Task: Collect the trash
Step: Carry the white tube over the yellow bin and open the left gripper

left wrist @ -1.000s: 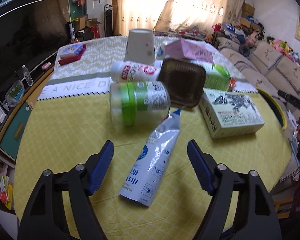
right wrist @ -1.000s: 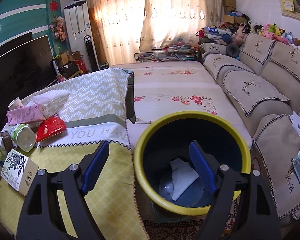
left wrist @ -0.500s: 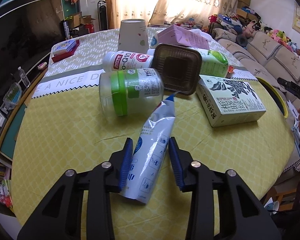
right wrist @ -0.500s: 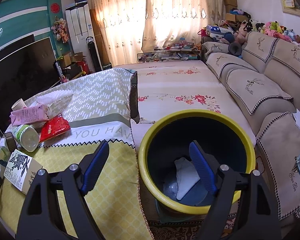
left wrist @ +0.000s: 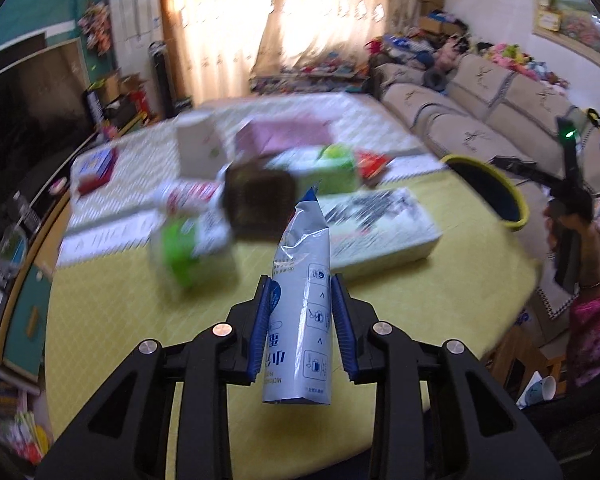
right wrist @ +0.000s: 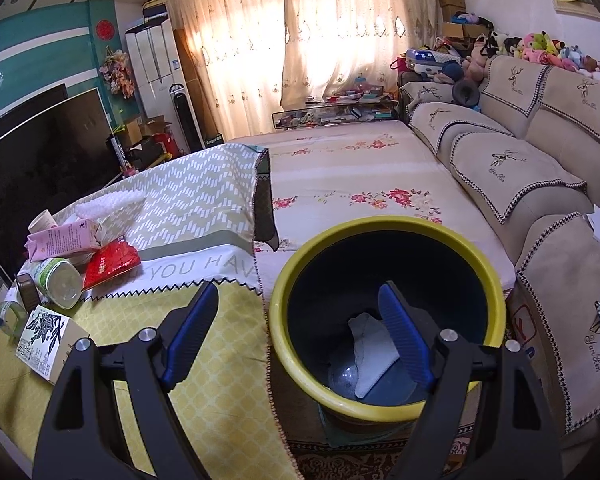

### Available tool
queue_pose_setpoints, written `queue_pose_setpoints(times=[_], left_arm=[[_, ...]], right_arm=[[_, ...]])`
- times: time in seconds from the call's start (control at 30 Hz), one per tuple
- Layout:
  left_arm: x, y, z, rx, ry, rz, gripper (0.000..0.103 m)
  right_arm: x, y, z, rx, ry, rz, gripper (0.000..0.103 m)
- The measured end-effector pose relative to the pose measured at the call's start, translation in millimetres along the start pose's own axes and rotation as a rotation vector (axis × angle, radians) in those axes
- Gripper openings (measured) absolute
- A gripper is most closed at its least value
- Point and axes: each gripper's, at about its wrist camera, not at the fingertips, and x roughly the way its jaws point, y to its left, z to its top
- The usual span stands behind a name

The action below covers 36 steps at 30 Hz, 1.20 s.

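Silver-blue foil pouch (left wrist: pixel 302 304), torn open at top corner, pinched between blue pads (left wrist: pixel 261 322) of left gripper (left wrist: pixel 302 330), jaws closing the last bit onto it; pouch appears lifted clear of yellow tablecloth (left wrist: pixel 112 320), bottom edge hanging free below the pads. Looks light, thin, crinkly, probably empty or near empty; soft film buckles under squeeze, glossy so likely a bit slippery. Best hold across the flat mid-body as now, not the torn tip, which would tear or fold. Background blurred in left wrist view. Further left on table: green-capped clear jar (left wrist: pixel 192 248) on its side, white bottle with red label (left wrist: pixel 188 196), upturned paper cup (left wrist: pixel 198 142). Middle: brown plastic tray (left wrist: pixel 258 200) leaning on the pile, pink carton (left wrist: pixel 286 134), green-topped bottle (left wrist: pixel 328 168) behind. Right of pouch: white box with black leaf print (left wrist: pixel 376 224), red packet (left wrist: pixel 370 160). Far right: yellow-rimmed bin (left wrist: pixel 500 184) just off table edge, person's hand (left wrist: pixel 576 220) with other tool above it, pink sleeve below. Right wrist view: right gripper (right wrist: pixel 300 332) spread wide, nothing between pads, hovering at bin (right wrist: pixel 380 404) rim; white paper scrap (right wrist: pixel 374 348) and a clear item at bin bottom. Likely next: carry pouch over to bin; risk is slipping out or snagging on rim.
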Motion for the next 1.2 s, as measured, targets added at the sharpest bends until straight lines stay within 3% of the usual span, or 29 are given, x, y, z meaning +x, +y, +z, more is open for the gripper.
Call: queue_pose_setpoints(times=[0.23,0.47,0.63,0.9,0.93,1.0,1.1,1.2], left_arm=[[18,-67,65,0.123,-0.070,-0.188,0.031],[76,-155,128,0.232,-0.012,-0.374,0.031],[123,-232,165,0.311,0.021,-0.462,0.031],[216,-315,192,0.347,0.105,-0.452,0.033],[223,-319,193,0.341,0.110,-0.446,0.036],[238,-323,196,0.325,0.120,-0.423,0.064],[243,-321,195,0.309,0.114,-0.412,0.065],[218,-300,194,0.277,0.088,-0.428,0.068]], right_arm=[[-23,-33,1,0.022,-0.051,-0.094,0.078],[-53,-86,-3,0.084,-0.091,-0.195,0.078],[-64,-115,-11,0.141,-0.100,-0.227,0.078],[-73,-143,-18,0.185,-0.094,-0.255,0.080],[-74,-145,-19,0.189,-0.093,-0.259,0.081],[-76,-147,-19,0.196,-0.093,-0.260,0.082],[-75,-146,-19,0.193,-0.092,-0.252,0.082],[-69,-137,-19,0.164,-0.076,-0.219,0.082]])
